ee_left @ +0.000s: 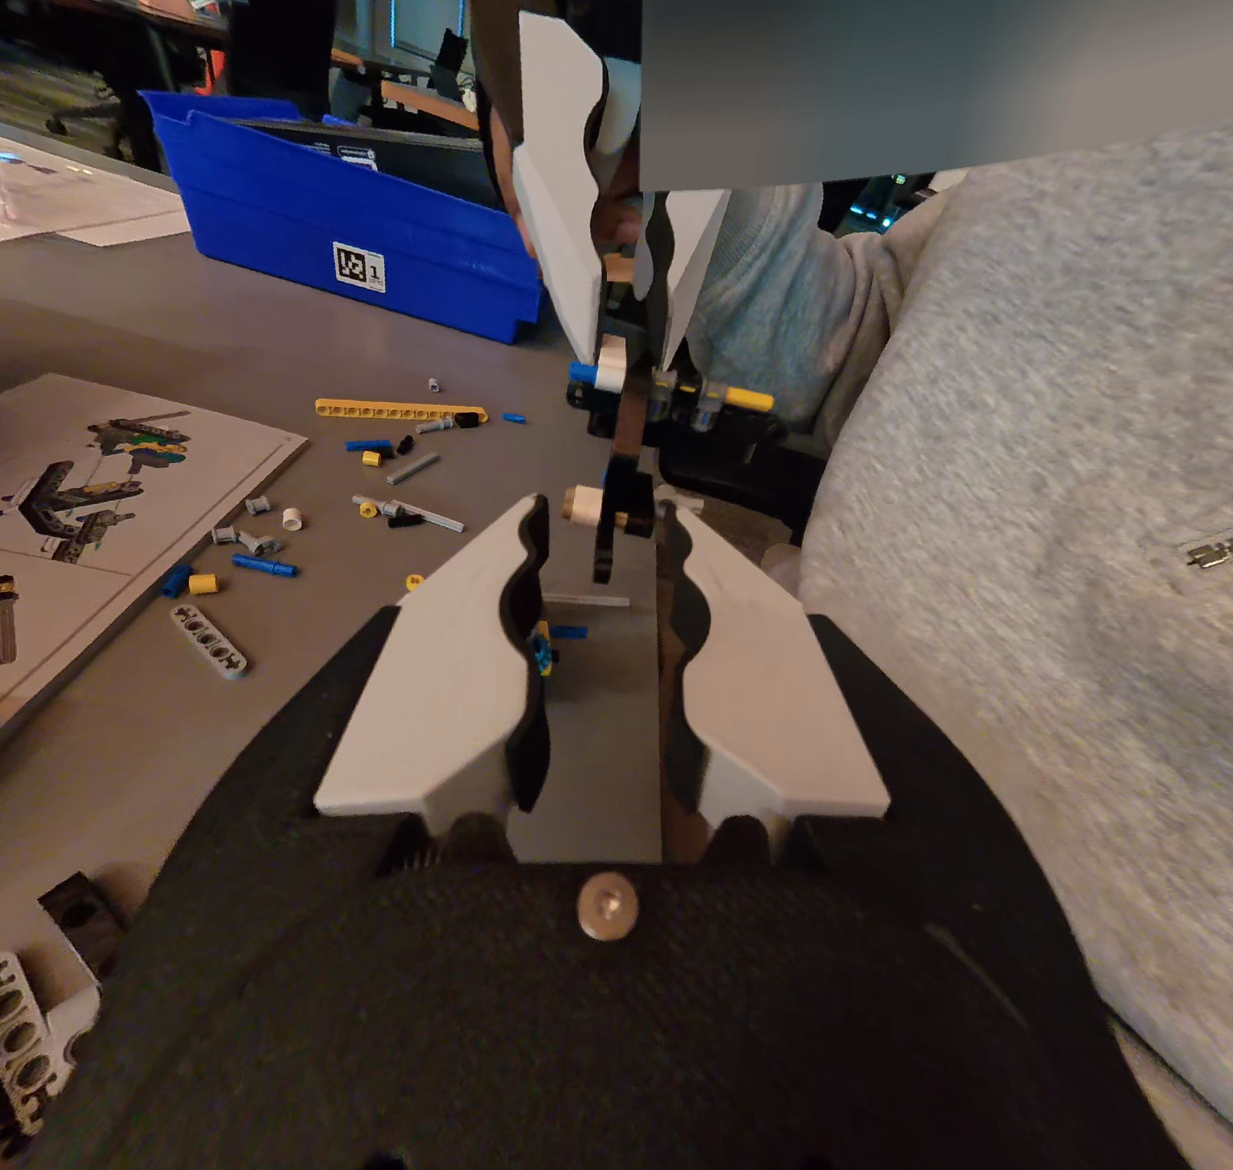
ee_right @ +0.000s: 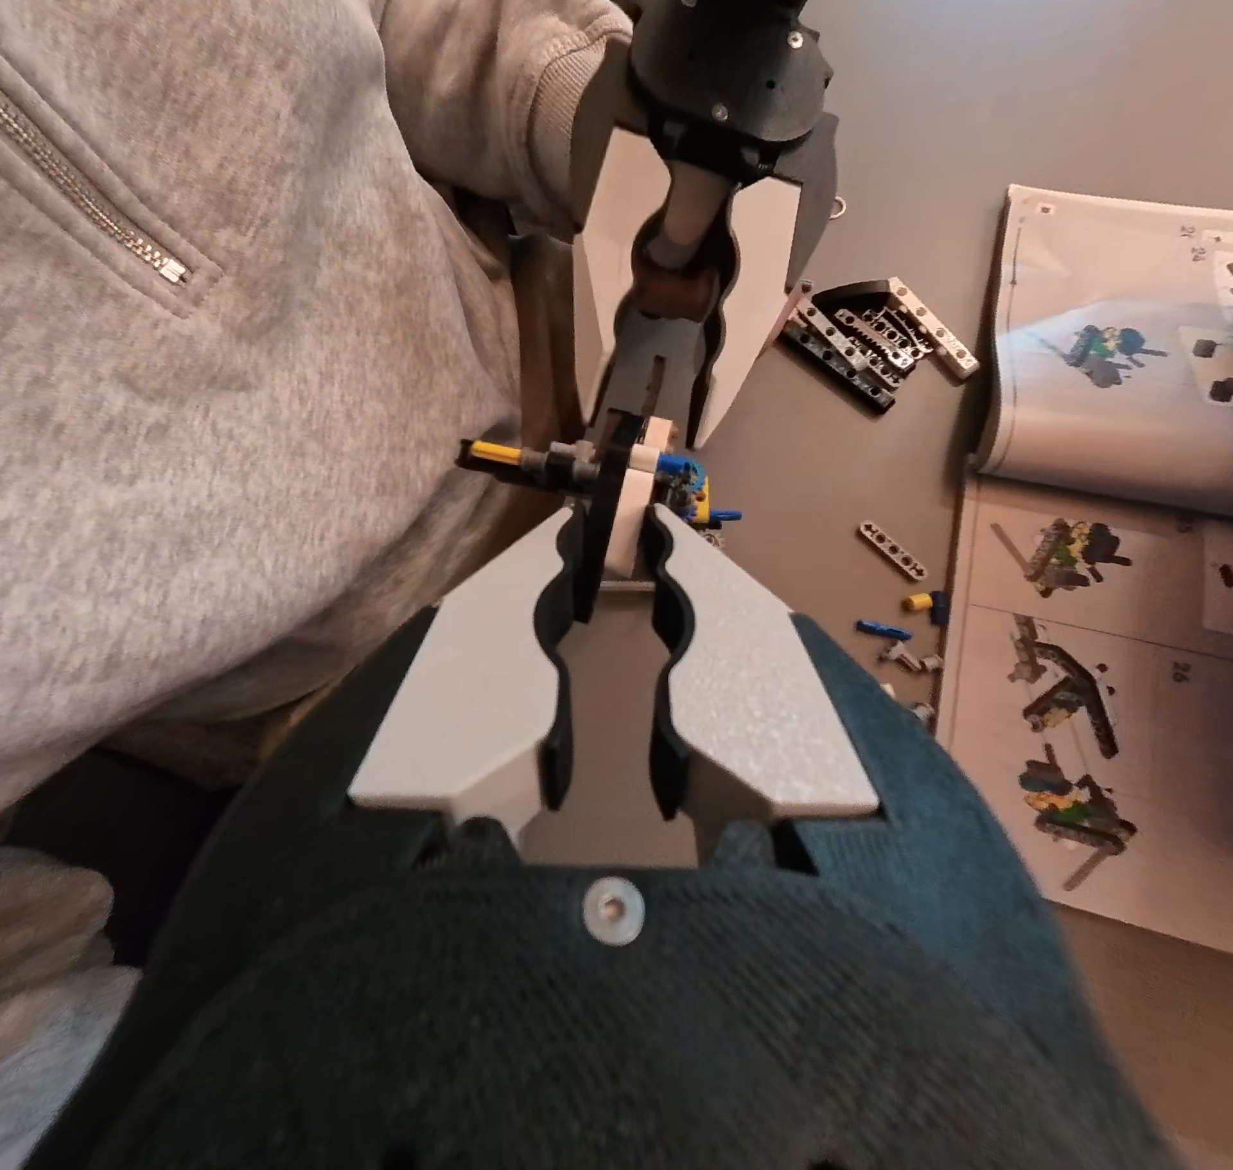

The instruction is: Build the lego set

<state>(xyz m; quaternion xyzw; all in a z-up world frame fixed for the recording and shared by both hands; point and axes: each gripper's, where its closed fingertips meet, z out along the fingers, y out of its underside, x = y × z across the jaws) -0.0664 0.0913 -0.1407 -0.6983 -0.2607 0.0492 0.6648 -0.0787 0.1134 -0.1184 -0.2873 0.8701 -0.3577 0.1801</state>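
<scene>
1. Assembly, Lego: black beam piece with white bushes, blue pin, grey connectors and a yellow axle (ee_left: 627, 444), held up in the air between my two claws, above the near edge of the worktop (ee_left: 167, 337) and in front of my grey hoodie (ee_left: 1001, 471).
2. Left claw (ee_left: 604, 511): jaws parted with grey worktop showing between them; the lower black end of the assembly sits at the tips, against the right finger. I cannot tell whether the tips actually pinch it.
3. Right claw (ee_right: 610, 524): jaws set close about the black beam and white block of the assembly (ee_right: 617, 504); the beam lies along the left pad. In the left wrist view this claw (ee_left: 627, 337) comes down from above and has the top of the assembly between its fingers.
4. Left claw, as seen from the right wrist view (ee_right: 657, 417): reaching in from the far side, tips meeting the same assembly.
5. Loose parts on the worktop: long yellow beam (ee_left: 400, 412), short grey beam (ee_left: 208, 641), a scatter of blue pins, yellow bushes and grey axles (ee_left: 373, 471) between them.
6. Instruction booklet (ee_left: 100, 504), open, flat on the worktop, left of the loose parts.
7. Blue bin (ee_left: 320, 224), far side of the worktop, marker tag on its front wall.
8. Sub-build of grey and black beams (ee_right: 874, 351), lying on the worktop beside the booklet (ee_right: 1101, 571).
</scene>
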